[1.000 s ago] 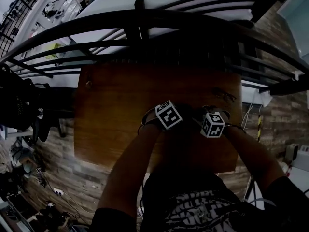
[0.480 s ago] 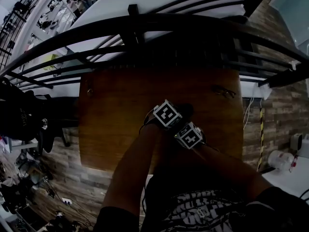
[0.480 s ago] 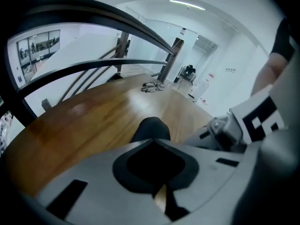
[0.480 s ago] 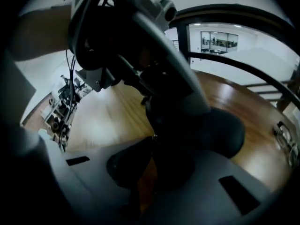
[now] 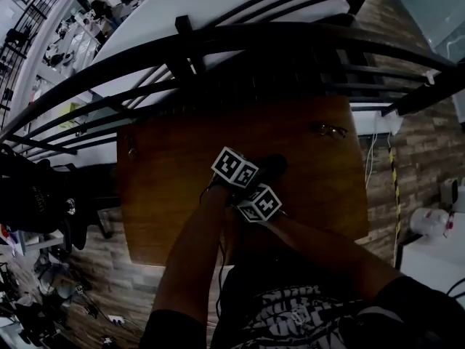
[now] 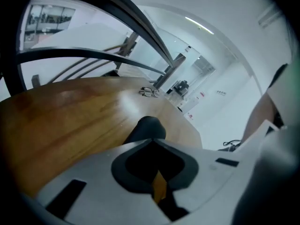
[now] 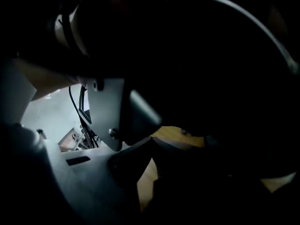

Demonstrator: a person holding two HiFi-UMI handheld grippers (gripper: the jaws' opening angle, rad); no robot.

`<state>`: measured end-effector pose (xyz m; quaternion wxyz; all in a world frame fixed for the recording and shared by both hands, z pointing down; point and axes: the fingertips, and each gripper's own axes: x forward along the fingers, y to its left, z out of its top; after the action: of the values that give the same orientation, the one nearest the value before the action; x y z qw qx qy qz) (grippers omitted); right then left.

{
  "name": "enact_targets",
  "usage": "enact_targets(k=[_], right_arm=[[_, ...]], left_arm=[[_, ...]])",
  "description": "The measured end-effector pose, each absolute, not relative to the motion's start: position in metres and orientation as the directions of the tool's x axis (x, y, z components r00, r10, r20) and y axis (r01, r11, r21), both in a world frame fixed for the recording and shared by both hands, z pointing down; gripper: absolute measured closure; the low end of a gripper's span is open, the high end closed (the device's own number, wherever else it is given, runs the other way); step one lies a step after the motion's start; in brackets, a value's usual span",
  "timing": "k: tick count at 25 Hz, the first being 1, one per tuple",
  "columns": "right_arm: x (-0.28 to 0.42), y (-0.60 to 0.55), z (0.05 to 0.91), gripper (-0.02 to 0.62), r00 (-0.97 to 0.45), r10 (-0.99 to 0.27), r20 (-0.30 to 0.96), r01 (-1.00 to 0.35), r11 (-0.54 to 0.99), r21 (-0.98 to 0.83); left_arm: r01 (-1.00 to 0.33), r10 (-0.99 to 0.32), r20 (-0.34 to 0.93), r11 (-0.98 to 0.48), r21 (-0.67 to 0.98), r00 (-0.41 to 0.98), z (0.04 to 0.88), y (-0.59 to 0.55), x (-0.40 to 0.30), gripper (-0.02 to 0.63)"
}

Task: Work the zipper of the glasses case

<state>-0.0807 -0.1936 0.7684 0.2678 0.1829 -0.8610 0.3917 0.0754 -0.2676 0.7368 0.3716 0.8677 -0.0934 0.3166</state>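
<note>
Change since the earlier frames: the right claw (image 7: 151,149) has been brought across from well to the right of the left claw (image 6: 152,142) to just behind it. Their marker cubes are now almost touching. The left claw has scarcely shifted.

Item 1. Left claw: clenched, angled down toward the brown wooden surface (image 5: 167,195). Its tips meet right at the near end of item 2; whether a zipper tab is nipped between them cannot be told. Likely purpose: taking the pull.

Item 2. Black, rounded, soft glasses case (image 6: 146,127): lying on the surface directly ahead of the left claw's tips. Zipper not discernible.

Item 3. Right claw: clenched, nothing visibly between its jaws. It sits close against the left claw's flank, with a dark mass, presumably the case, to its right. Probably placed to steady the case.

Item 4. Thin wire-framed spectacles (image 5: 330,130): well beyond and to the right of both claws, outside the case.
</note>
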Motion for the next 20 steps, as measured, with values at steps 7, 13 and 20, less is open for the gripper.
enact_targets(k=[7,13,20], right_arm=[[-0.018,-0.158,0.772,0.597,-0.633,-0.120,0.765,-0.462,0.851,-0.249],[0.047,-0.191,0.728,0.597,-0.576,-0.276,0.770,-0.351,0.934,0.072],[0.056,-0.213,0.733,0.565,-0.456,-0.277,0.846,-0.126,0.961,0.246]], left_arm=[[-0.399,-0.096,0.620,-0.838,0.372,0.778,0.733,-0.266,0.041,0.605],[-0.517,-0.329,0.637,-0.847,0.128,0.697,0.740,-0.251,-0.017,0.606],[-0.598,-0.395,0.600,-0.781,0.179,0.695,0.750,-0.213,-0.026,0.604]])
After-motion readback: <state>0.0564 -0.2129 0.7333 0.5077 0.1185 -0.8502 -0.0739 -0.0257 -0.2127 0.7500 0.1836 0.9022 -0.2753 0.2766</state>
